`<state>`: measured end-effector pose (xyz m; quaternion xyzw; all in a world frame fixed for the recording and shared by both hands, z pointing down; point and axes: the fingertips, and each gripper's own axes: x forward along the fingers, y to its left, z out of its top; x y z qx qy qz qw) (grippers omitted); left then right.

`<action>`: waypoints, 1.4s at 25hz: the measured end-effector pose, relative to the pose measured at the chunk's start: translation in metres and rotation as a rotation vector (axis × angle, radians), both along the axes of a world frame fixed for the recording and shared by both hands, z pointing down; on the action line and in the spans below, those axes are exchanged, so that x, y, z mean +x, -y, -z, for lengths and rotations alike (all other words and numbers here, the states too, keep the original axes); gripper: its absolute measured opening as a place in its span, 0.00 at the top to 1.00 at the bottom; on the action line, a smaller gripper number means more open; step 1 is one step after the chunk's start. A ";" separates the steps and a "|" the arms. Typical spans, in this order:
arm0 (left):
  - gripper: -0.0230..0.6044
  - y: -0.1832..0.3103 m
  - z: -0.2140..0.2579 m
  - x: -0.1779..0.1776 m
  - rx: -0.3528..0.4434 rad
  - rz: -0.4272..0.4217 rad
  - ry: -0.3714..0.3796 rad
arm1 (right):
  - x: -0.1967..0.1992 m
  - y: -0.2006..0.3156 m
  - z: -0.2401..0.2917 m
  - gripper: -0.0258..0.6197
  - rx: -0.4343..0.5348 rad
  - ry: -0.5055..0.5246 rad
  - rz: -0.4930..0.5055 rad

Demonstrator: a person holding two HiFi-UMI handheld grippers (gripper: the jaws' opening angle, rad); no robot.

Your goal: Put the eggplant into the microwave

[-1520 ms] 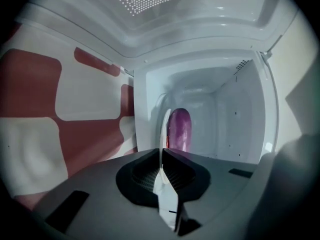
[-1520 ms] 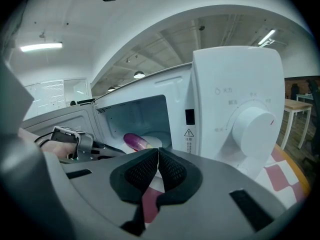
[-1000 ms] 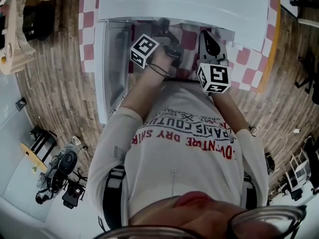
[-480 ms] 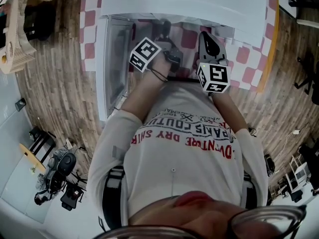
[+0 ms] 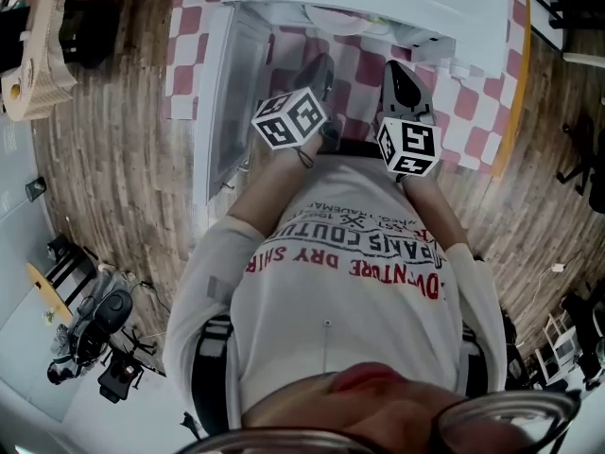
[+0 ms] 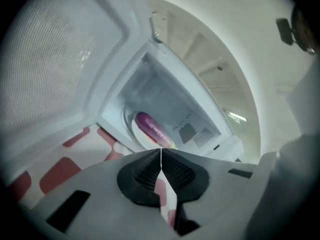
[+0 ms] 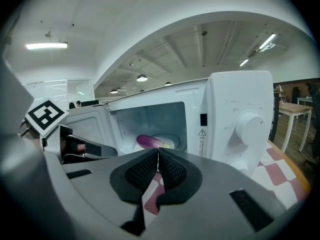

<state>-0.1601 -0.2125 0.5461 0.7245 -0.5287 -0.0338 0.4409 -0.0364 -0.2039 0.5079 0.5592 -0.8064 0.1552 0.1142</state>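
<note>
Inside the microwave (image 7: 240, 114) ahead, the eggplant (image 7: 149, 141) is lying crosswise. We are holding the left gripper (image 6: 161, 153), jaws just closed on nothing, and the right gripper (image 7: 158, 155), pressed together empty, outside it.

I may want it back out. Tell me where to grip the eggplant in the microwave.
Probably across its middle, with the jaws spanning its narrow width. The eggplant lies on its side on the plate inside the microwave, so come in roughly level through the open front. The walls close off every other side.
</note>
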 end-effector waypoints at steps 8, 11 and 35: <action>0.91 -0.028 0.093 -0.002 0.462 -0.112 0.297 | -0.018 -0.026 0.029 0.92 0.090 -0.018 0.059; 0.91 -0.038 0.123 -0.003 0.593 -0.131 0.405 | -0.020 -0.032 0.045 0.92 0.136 -0.025 0.060; 0.91 -0.052 0.144 -0.010 0.652 -0.146 0.426 | -0.038 -0.036 0.077 0.92 0.208 -0.072 0.091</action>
